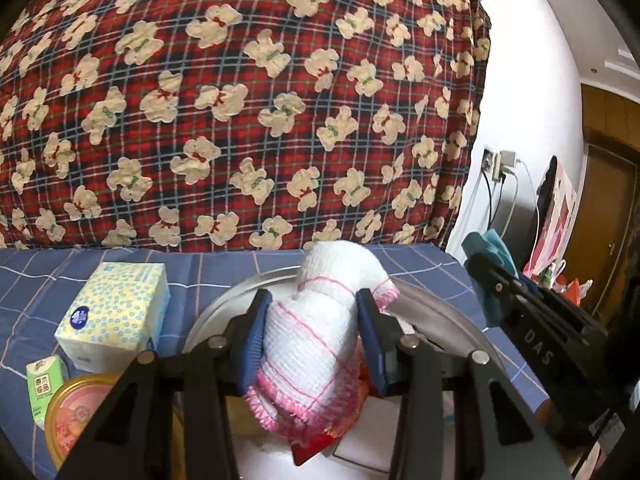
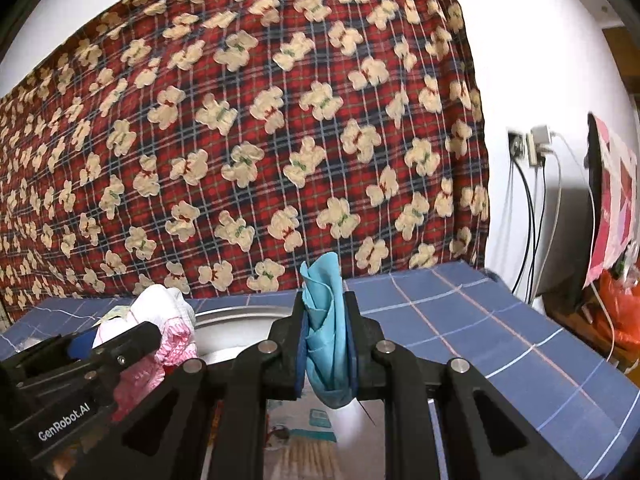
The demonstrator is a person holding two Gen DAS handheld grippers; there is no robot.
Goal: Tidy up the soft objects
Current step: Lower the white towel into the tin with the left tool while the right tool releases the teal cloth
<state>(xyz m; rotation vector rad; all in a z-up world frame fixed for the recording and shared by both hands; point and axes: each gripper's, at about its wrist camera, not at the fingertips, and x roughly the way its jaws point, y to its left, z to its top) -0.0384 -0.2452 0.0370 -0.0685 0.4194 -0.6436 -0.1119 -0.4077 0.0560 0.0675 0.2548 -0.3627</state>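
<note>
My left gripper (image 1: 310, 332) is shut on a rolled white cloth with pink stripes and pink edging (image 1: 320, 332), held above a round metal tray (image 1: 440, 312). The same cloth shows at the left of the right wrist view (image 2: 160, 320). My right gripper (image 2: 326, 340) is shut on a crumpled teal cloth (image 2: 326, 320), held over the tray's (image 2: 236, 320) right side. The right gripper with the teal cloth (image 1: 490, 248) also shows at the right of the left wrist view. Red and orange items lie under the white cloth, mostly hidden.
A blue checked cloth (image 2: 480, 332) covers the table. A tissue pack (image 1: 116, 312), a small green carton (image 1: 44, 384) and a round tin (image 1: 80, 416) sit at the left. A red plaid bear-print blanket (image 1: 240, 100) hangs behind. Wall cables (image 2: 528, 200) are at the right.
</note>
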